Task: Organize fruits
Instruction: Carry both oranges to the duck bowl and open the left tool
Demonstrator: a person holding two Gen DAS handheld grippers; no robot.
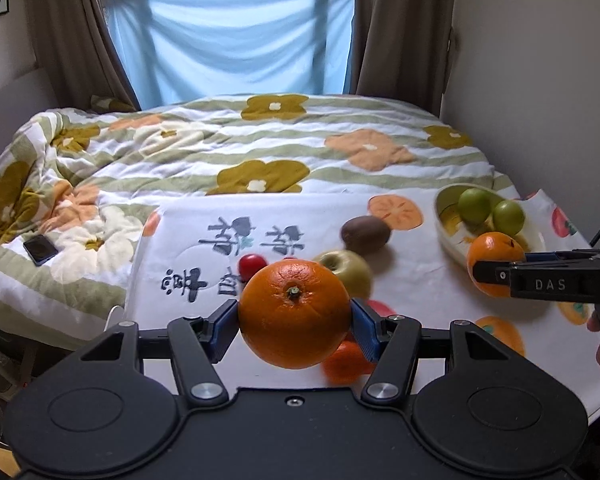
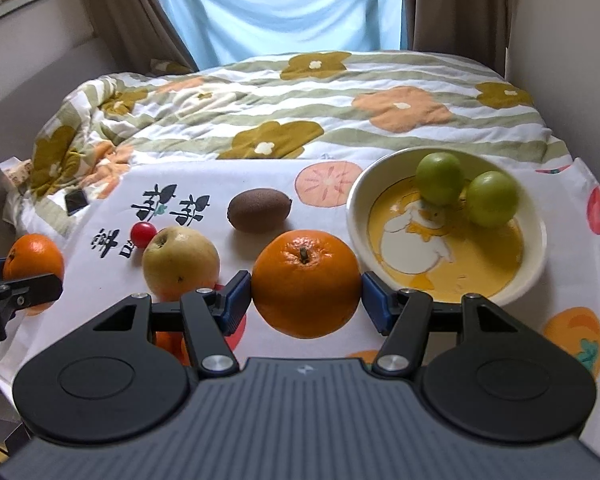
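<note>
Now each hand-held gripper grips an orange between its blue pads: the left hand-held gripper (image 1: 294,326) clamps one orange (image 1: 294,314) above the printed cloth (image 1: 416,280) on the tabletop, and the right hand-held gripper (image 2: 306,294) clamps a second orange (image 2: 306,284) just beside the duck bowl (image 2: 536,248). Two green fruits (image 2: 466,190) sit touching in that bowl. On the cloth lie a kiwi (image 2: 259,210), a yellow-green apple (image 2: 180,262) and a small red tomato (image 2: 143,234), near one another
</note>
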